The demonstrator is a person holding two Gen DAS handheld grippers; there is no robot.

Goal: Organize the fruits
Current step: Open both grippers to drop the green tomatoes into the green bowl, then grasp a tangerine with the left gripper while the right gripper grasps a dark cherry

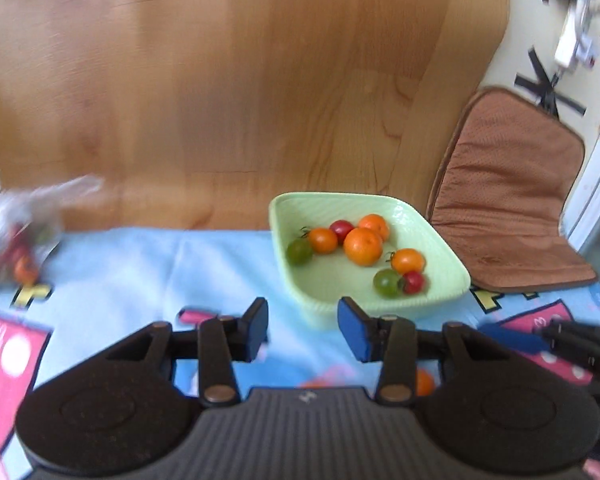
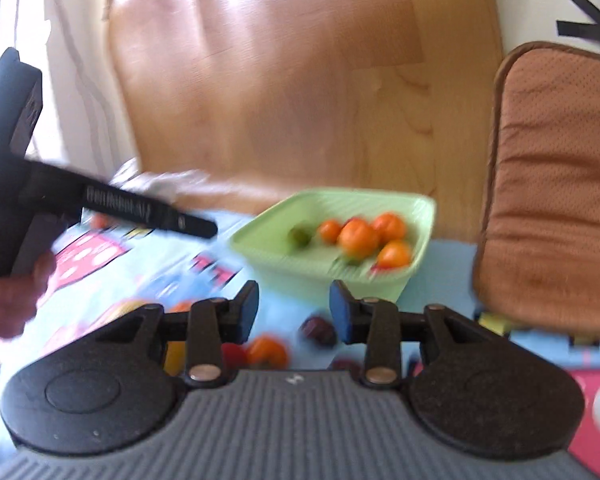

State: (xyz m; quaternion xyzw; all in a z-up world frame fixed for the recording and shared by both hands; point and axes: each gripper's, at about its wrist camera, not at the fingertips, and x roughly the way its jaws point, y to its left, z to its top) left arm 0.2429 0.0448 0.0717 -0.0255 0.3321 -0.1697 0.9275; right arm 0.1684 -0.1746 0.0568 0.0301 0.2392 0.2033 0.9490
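We note the left gripper [image 1: 302, 328] with jaws apart, nothing between them; right gripper [image 2: 293, 312] likewise apart, empty. Loose cherry tomatoes [image 2: 266, 351] lie on the printed cloth [image 1: 140, 264] just near the right gripper. Beyond, the green dish [image 1: 440, 248] holds orange, red, green tomatoes [image 1: 363, 246]. Far left: plastic bag [image 1: 16, 232] of fruit.

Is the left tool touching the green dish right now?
Apart. In the left wrist view the left tool stands open and empty, short of the green dish, with blue cloth showing between its fingertips and the dish's near wall.
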